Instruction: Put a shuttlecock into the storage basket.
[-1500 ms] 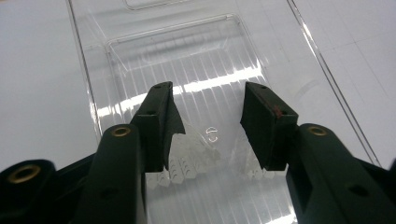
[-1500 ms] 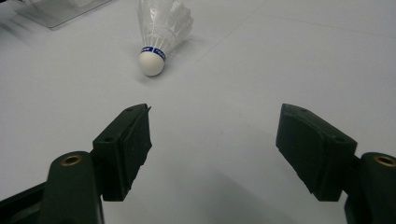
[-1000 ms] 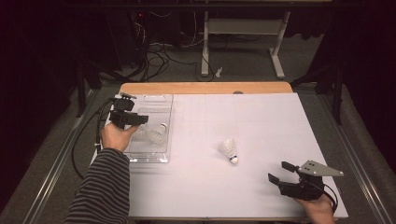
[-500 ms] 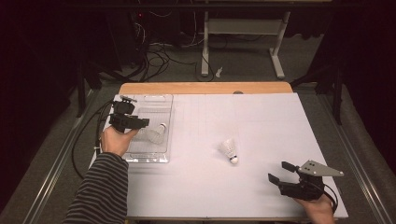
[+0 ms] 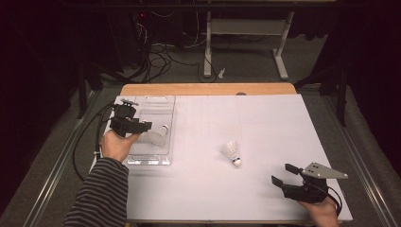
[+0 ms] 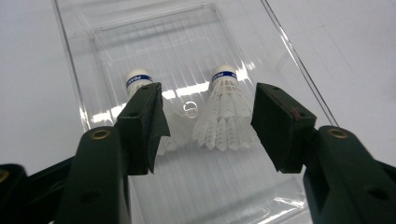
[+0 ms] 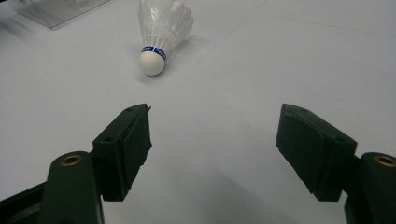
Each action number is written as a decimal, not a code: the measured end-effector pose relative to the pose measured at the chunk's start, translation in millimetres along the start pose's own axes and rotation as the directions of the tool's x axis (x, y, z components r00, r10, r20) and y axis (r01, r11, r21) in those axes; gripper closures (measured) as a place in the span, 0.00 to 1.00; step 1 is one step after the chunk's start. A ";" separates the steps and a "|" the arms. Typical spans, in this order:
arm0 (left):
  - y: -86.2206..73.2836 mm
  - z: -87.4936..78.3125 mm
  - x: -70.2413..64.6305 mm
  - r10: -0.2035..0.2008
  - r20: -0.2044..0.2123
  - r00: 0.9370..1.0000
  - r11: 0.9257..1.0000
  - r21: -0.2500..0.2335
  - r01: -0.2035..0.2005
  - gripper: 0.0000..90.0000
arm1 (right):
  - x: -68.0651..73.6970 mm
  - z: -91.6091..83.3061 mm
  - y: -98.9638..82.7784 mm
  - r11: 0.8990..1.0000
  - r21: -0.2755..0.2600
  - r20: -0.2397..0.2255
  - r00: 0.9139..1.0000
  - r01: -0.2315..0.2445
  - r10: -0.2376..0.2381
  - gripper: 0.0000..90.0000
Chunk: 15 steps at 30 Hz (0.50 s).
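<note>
Since the earlier frame my left gripper (image 5: 142,126) has drawn back slightly toward me over the clear tray (image 5: 163,161); my right gripper (image 5: 284,174) has not moved. Both sets of jaws stand released and hold nothing. Two shuttlecocks lie in the tray: one (image 6: 227,114) is fully visible, the other (image 6: 140,81) partly hidden behind my left jaw. A third shuttlecock (image 5: 231,152) lies mid-table on the white surface (image 5: 265,123), well apart from my right gripper, with open room around it.

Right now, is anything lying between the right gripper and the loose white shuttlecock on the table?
Nothing: in the right gripper view, bare white tabletop separates the open right gripper from the white feathered shuttlecock. The high view shows the same.
</note>
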<state>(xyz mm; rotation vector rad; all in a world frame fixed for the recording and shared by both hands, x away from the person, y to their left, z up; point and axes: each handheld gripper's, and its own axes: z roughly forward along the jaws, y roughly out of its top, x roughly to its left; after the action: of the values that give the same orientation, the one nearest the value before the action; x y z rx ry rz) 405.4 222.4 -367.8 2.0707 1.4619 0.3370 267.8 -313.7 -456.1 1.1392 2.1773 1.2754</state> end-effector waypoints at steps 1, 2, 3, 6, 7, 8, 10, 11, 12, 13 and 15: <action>-0.4 -0.6 -0.9 0.002 0.001 1.000 1.000 -0.003 -0.002 0.49 | 0.0 -0.1 0.0 1.000 0.000 0.000 1.000 0.000 0.000 0.30; -1.0 -1.1 -1.4 0.001 0.004 1.000 1.000 -0.007 -0.001 0.49 | -0.1 -0.1 0.0 1.000 -0.001 0.000 1.000 0.000 0.000 0.30; -1.6 -1.9 -1.5 0.000 0.009 1.000 1.000 -0.012 0.001 0.48 | -0.1 -0.2 -0.1 1.000 -0.001 -0.001 1.000 -0.001 0.001 0.30; -4.0 -4.5 -1.1 -0.006 0.012 1.000 1.000 -0.022 0.006 0.47 | -0.2 -0.3 0.0 1.000 -0.001 0.000 1.000 -0.001 0.001 0.30; -4.9 -5.6 -0.8 -0.011 0.012 1.000 1.000 -0.028 0.011 0.47 | -0.1 -0.3 0.0 1.000 -0.002 0.000 1.000 0.000 0.000 0.30; -5.9 -6.8 -0.4 -0.013 0.014 1.000 0.999 -0.035 0.014 0.47 | -0.1 -0.3 0.0 1.000 -0.002 0.000 1.000 0.000 0.000 0.30; -7.8 -8.9 -0.3 -0.012 0.016 1.000 0.999 -0.039 0.013 0.47 | -0.1 -0.2 0.0 1.000 -0.001 0.000 1.000 0.000 0.000 0.30; -8.7 -9.6 -0.7 -0.010 0.016 1.000 0.999 -0.042 0.010 0.47 | -0.1 -0.2 0.0 1.000 -0.001 0.000 1.000 0.000 0.000 0.30; -9.6 -10.4 -1.1 -0.005 0.018 1.000 0.999 -0.043 0.005 0.47 | 0.0 -0.2 0.0 1.000 -0.001 0.000 1.000 0.000 0.000 0.30; -10.7 -11.3 -1.8 0.000 0.018 1.000 0.999 -0.048 0.001 0.47 | 0.1 -0.1 0.0 1.000 -0.001 0.000 1.000 0.000 0.000 0.30; -13.1 -12.5 -3.2 0.004 0.024 1.000 0.998 -0.056 -0.003 0.47 | 0.3 -0.1 0.1 1.000 0.000 0.001 1.000 0.001 -0.001 0.30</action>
<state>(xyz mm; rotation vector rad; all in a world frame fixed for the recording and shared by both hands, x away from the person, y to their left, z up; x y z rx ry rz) 387.6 226.4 -365.0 2.0263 1.4197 0.3496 267.6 -313.5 -455.9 1.1384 2.1769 1.2745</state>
